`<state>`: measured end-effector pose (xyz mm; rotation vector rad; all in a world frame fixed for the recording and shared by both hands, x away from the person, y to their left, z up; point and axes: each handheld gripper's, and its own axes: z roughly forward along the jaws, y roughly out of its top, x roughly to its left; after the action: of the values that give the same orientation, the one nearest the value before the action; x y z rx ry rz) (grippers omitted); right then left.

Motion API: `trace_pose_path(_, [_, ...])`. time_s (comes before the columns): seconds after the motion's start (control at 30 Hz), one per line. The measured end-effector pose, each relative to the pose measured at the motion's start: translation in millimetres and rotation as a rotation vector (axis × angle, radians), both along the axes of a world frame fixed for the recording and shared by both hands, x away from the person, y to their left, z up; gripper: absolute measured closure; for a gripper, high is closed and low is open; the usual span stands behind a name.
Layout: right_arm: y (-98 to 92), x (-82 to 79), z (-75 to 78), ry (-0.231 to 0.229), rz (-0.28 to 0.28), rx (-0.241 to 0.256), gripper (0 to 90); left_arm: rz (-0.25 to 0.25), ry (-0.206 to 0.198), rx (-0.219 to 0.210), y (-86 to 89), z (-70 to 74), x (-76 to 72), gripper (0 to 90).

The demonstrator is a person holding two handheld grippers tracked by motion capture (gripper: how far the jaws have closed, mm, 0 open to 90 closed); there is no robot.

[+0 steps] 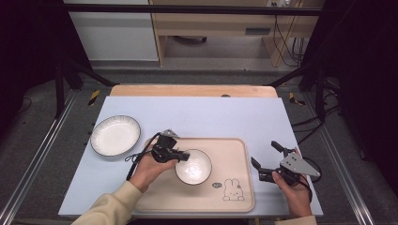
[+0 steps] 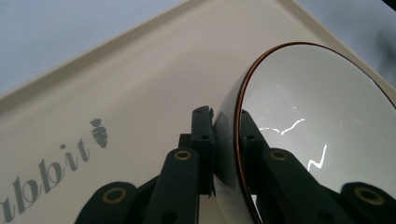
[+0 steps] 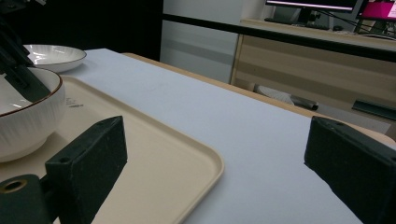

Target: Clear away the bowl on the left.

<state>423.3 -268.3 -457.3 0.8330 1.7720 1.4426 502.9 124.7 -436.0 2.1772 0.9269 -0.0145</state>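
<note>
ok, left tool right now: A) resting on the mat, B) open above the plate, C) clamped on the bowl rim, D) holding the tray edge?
C: in the left gripper view the left tool has one jaw inside and one outside the rim of the bowl, pinching it over the tray.

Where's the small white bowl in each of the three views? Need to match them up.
High view: bowl sits centre of frame on the tray, its left rim pinched by the left claw.
Left gripper view: fills the right half, rim between the jaws.
Right gripper view: far left edge, on the tray.
Shared landmark: the beige tray.
</note>
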Motion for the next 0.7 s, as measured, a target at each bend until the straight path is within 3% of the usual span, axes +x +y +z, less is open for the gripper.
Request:
trace_pose_path(0.4, [0.0, 0.0, 0.0, 0.002, 0.001, 0.001, 5.9, -0.011, 0.014, 0.021, 0.2, -4.4, 1.0, 80.9])
trace_pose_path(0.7, [0.0, 0.0, -0.1, 0.004, 0.001, 0.002, 5.9, 0.002, 0.024, 0.014, -0.2, -5.9, 2.0, 81.1])
